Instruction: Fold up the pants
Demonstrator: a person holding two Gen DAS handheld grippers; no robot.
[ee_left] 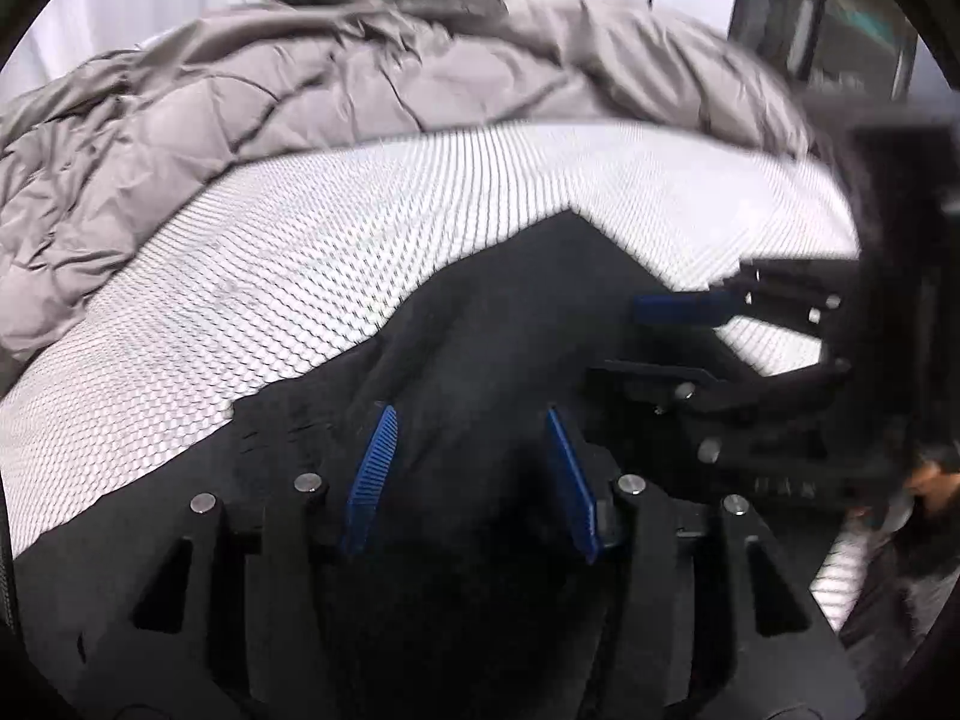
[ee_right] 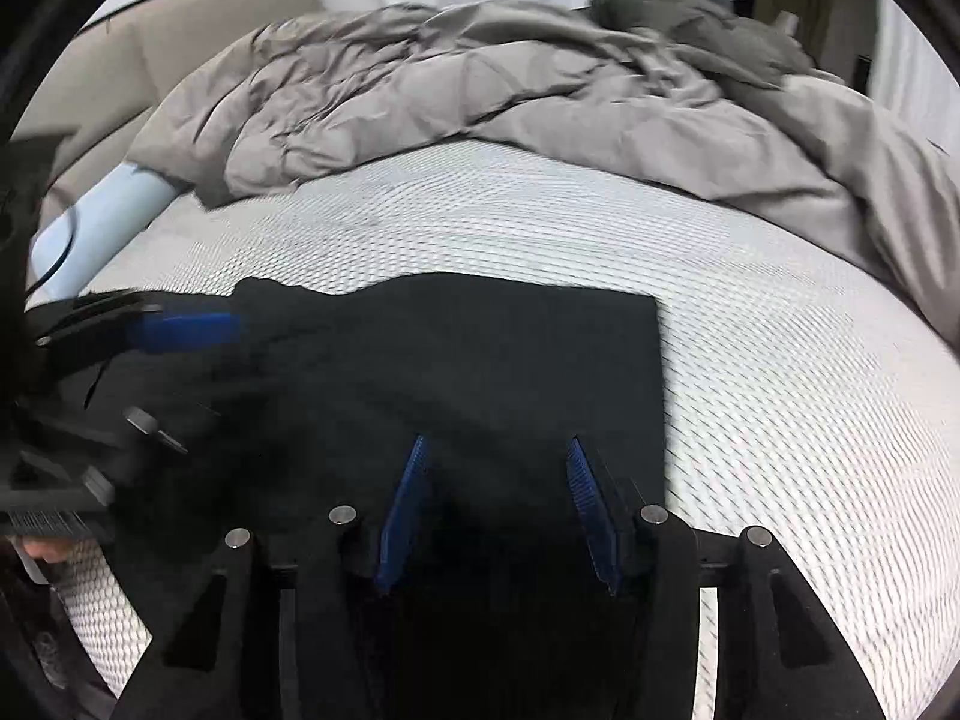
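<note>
Black pants [ee_left: 510, 312] lie on a white patterned mattress [ee_left: 300, 252]. In the right wrist view the pants [ee_right: 480, 348] form a flat dark panel with a straight right edge. My left gripper [ee_left: 469, 414] hovers over the cloth, its blue pads apart with their ribbed faces bare. My right gripper [ee_right: 497, 441] stands the same way over the pants near their right edge. Each gripper also shows from the side in the other's view: the right gripper [ee_left: 660, 336] and the left gripper [ee_right: 180, 336], both low over the cloth. The fabric under the jaws is too dark to read.
A crumpled grey duvet [ee_left: 300, 78] is heaped across the far side of the bed [ee_right: 480, 78]. A darker grey bundle [ee_right: 690, 12] lies on top of it. A pale blue pillow [ee_right: 102, 210] with a dark cord sits at the left edge. Bare mattress [ee_right: 750, 360] lies right of the pants.
</note>
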